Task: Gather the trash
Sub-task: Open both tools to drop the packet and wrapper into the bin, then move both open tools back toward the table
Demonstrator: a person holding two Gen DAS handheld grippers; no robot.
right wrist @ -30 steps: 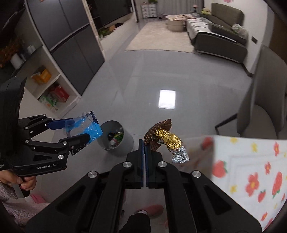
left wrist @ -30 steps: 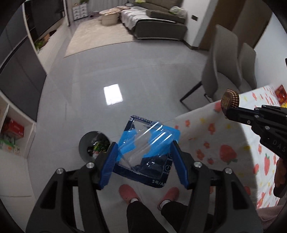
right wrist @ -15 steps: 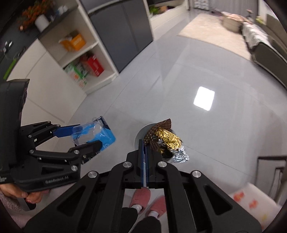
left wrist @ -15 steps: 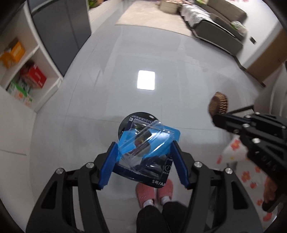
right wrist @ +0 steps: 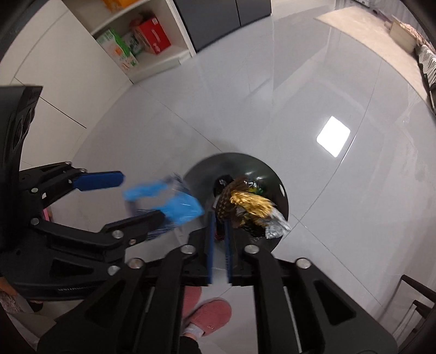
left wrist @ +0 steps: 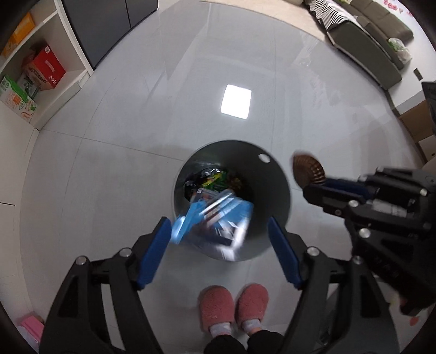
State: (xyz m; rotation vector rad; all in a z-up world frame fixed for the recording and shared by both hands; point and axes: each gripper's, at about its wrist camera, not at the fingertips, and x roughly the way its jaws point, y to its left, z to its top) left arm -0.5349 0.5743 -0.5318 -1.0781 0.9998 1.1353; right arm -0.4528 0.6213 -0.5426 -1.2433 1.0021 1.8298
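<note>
Above the pink slippers we find the left gripper, jaws just widened, blurred blue-and-clear plastic blister pack loose between them. Our right gripper, jaws just parted slightly; whether the gold foil and brown paper wrapper is pinched, we cannot tell. Beyond, round grey metal bin on grey tile.

This is a home, most likely an open living room. A glossy pale grey tiled floor runs to a beige rug, beside which stands a dark grey sofa with a striped throw. White open shelving next to tall dark cabinet doors holds a red cardboard box and what look like grocery cartons. A person's pink fluffy slippers stand by a round grey waste bin already holding wrappers.
</note>
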